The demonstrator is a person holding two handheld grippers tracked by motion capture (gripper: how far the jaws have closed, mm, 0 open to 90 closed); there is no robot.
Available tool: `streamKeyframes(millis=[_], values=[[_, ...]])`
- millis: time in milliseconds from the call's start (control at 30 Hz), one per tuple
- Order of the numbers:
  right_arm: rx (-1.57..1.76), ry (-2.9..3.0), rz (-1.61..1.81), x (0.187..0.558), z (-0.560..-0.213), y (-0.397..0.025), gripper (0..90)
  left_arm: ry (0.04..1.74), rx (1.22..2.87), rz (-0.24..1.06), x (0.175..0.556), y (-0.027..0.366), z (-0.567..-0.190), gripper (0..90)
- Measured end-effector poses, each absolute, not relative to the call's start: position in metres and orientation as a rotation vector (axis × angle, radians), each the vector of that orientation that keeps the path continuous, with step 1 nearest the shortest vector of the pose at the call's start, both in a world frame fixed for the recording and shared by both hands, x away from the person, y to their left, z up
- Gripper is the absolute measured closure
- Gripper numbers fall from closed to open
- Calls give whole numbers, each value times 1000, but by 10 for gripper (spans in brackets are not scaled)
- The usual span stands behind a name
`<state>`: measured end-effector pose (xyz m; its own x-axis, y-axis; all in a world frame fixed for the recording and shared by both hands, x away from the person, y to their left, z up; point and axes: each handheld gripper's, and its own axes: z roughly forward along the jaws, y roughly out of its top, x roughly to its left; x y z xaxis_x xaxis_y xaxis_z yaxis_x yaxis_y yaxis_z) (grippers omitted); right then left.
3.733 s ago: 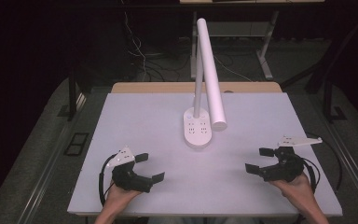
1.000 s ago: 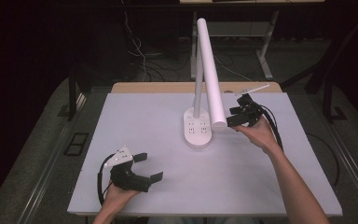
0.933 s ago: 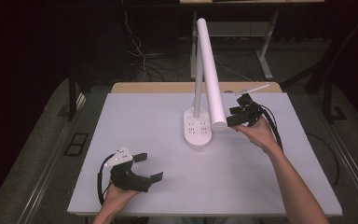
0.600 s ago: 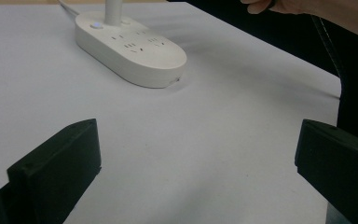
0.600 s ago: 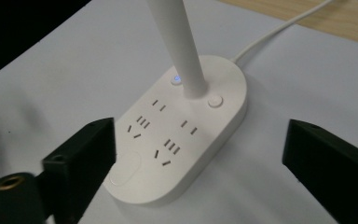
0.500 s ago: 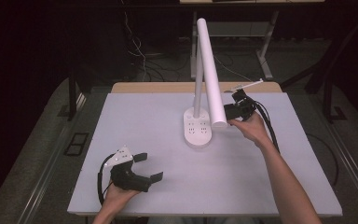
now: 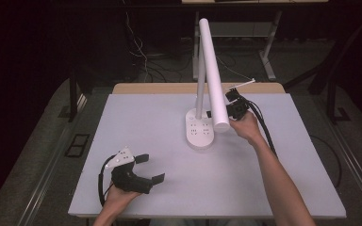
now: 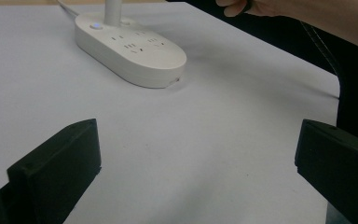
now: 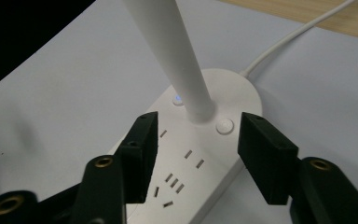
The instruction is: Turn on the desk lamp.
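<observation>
A white desk lamp stands at the table's far middle. Its oval base [image 7: 200,133] carries sockets, and a long white head bar [image 7: 211,70] slants down over it. My right gripper [image 7: 228,109] hovers just right of the bar's lower end, open, holding nothing. In the right gripper view the open jaws [image 9: 203,140] frame the lamp's stem [image 9: 177,51] above the base [image 9: 186,163]. A round button [image 9: 224,126] and a small blue light [image 9: 178,99] flank the stem's foot. My left gripper [image 7: 152,168] rests open at the front left, and the base [image 8: 130,49] lies ahead of it.
The lamp's white cable [image 9: 298,35] runs off the base toward the wooden back edge [image 7: 169,88]. The white tabletop [image 7: 273,179] is bare around the lamp. The person's right forearm [image 7: 278,179] stretches across the table's right half; the hand [image 8: 279,9] appears in the left gripper view.
The right gripper travelled from the table's front right up to the lamp and has edged further left toward the stem. The left gripper has stayed put.
</observation>
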<state>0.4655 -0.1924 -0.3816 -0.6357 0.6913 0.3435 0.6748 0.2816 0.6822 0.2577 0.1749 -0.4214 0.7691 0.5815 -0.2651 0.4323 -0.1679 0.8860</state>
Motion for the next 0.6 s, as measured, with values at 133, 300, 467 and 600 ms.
streamKeyframes(millis=[133,300,467,600], values=[[1351,2491,1313,468,-384,-191,528,786,1801,160,258,175,-421,0],[1362,2470,1333,473,-388,-191,628,784,1802,158,258,175,-422,0],[1385,2460,1342,476,-393,-190,733,782,1805,159,258,174,-422,0],[1393,2457,1344,479,-397,-188,797,781,1804,158,258,174,-422,0]])
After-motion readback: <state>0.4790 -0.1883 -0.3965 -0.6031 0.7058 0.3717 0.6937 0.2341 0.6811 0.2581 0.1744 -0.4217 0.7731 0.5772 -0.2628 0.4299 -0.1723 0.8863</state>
